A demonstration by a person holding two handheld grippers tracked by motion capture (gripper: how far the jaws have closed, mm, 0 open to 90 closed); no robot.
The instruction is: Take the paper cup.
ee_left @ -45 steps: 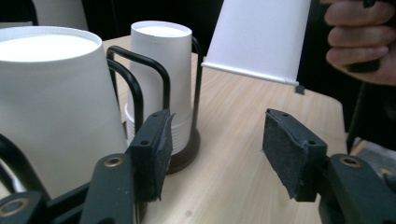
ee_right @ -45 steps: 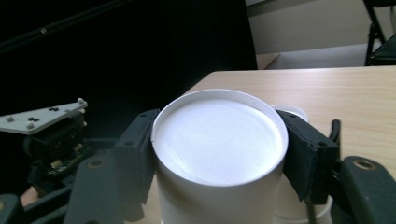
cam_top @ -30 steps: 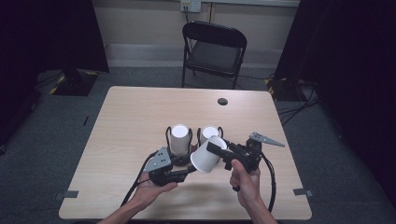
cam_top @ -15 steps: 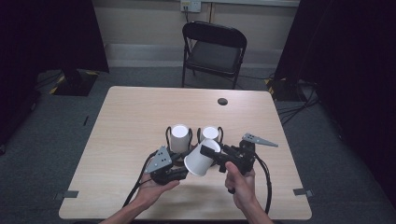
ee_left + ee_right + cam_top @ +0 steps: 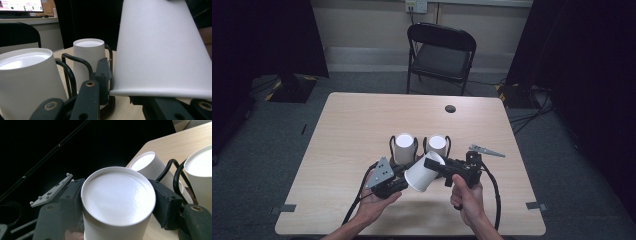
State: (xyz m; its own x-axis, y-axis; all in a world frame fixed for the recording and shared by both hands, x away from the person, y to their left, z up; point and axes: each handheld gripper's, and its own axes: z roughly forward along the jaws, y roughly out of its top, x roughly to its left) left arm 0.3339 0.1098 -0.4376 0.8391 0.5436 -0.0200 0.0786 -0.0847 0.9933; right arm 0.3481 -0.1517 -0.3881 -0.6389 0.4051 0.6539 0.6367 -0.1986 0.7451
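From above, the right gripper (image 5: 437, 167) pinches a white cup (image 5: 422, 172) near the table's (image 5: 362, 115) six o'clock edge, tipped sideways, I'd guess to pass it to the left gripper (image 5: 404, 172), whose jaws have just been closing. In the left gripper view the cup (image 5: 160, 47) looms at three o'clock; its jaws hide beneath, so contact is unclear. In the right gripper view the jaws clamp the cup (image 5: 117, 197); two holder cups (image 5: 143, 161) sit behind.

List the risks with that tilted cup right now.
1. The right gripper jaws have just been opening around the cup, so it may slip out.
2. The left gripper jaws have just been closing at the cup's rim. Whether they grip it is unclear, and they might crush the thin wall.
3. The cup hangs close to the nearest racked cup, and a swing could knock it.
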